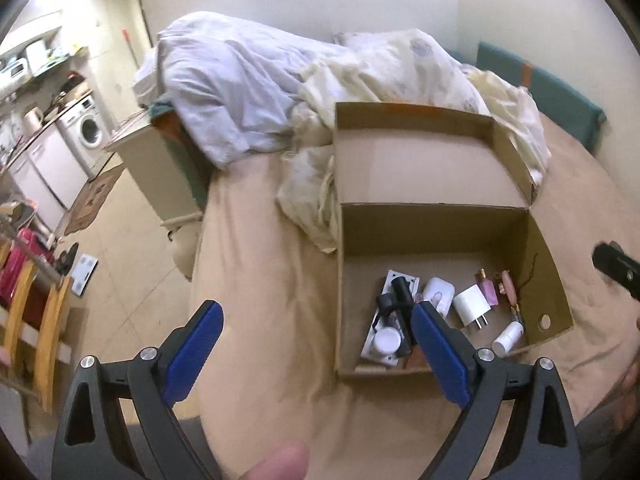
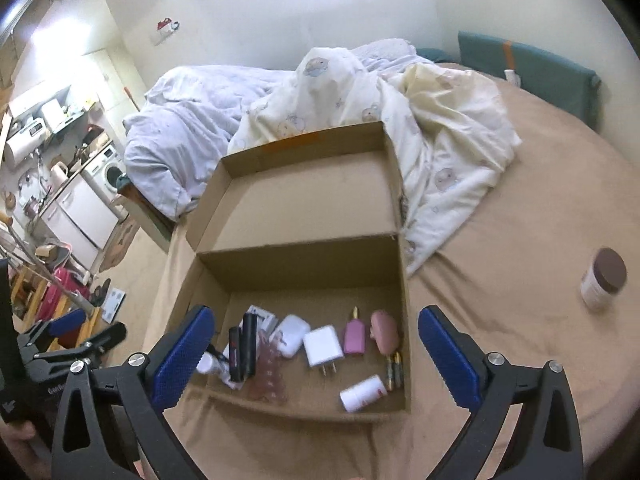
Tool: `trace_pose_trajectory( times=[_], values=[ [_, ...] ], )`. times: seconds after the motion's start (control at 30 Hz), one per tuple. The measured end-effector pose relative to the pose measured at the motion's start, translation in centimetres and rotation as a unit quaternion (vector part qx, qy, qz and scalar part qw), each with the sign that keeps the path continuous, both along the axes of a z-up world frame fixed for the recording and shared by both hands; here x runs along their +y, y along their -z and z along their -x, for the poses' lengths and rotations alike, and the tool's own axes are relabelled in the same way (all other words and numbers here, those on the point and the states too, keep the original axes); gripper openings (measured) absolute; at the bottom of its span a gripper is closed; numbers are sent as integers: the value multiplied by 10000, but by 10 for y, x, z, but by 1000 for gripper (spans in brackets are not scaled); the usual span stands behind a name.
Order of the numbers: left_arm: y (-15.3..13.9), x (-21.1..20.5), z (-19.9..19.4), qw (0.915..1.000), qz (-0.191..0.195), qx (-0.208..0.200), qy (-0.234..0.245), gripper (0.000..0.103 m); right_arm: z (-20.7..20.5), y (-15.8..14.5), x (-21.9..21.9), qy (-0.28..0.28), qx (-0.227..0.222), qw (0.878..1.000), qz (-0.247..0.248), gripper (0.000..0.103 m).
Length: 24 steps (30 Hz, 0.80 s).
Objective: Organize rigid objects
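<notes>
An open cardboard box (image 1: 552, 264) (image 2: 404, 280) lies on the bed with its lid folded back. Inside lie a white charger (image 1: 472, 304) (image 2: 323, 346), a pink perfume bottle (image 2: 354, 335), a pink case (image 2: 385, 330), a white earbud case (image 2: 293, 335), a black tube (image 2: 249, 344), a small white bottle (image 2: 363, 393) and other small items. A brown-lidded white jar (image 2: 603, 278) stands alone on the bed, right of the box. My left gripper (image 1: 316, 344) is open and empty over the box's left wall. My right gripper (image 2: 314, 350) is open and empty above the box's front.
The bed has a tan sheet (image 2: 500, 240). Crumpled white and cream bedding (image 2: 360, 92) lies behind the box. A teal headboard cushion (image 2: 532, 64) is at the back right. The floor, chairs and kitchen clutter (image 1: 48, 200) lie to the left.
</notes>
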State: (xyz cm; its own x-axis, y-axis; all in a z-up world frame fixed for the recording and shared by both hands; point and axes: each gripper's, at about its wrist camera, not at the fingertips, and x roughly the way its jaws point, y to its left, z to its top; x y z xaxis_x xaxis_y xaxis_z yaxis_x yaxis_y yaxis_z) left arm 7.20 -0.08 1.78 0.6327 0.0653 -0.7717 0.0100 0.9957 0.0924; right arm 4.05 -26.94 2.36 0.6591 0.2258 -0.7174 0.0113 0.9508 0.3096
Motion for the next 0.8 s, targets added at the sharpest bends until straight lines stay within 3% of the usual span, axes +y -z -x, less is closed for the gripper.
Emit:
trace_pose_trajectory(
  times=[0.13,0.37,0.47,0.6,0.8],
  values=[
    [8,2,17,9994,245,244,89,94,28,1,0,61,22,9999,122,103],
    [35,-7,32,9992,175,334,157,94,59,19,7,90,159,9996,232,103],
    [40,-4,32,9987,362,363,79,94,59,25,14,56,220,9990,388,103],
    [39,-7,29,9996,152,218,21,94,53,30,18,64,272,9985,469,103],
    [39,-6,27,9991,326,254,17,94,48,33,20,60,319,9982,511,103]
  ],
)
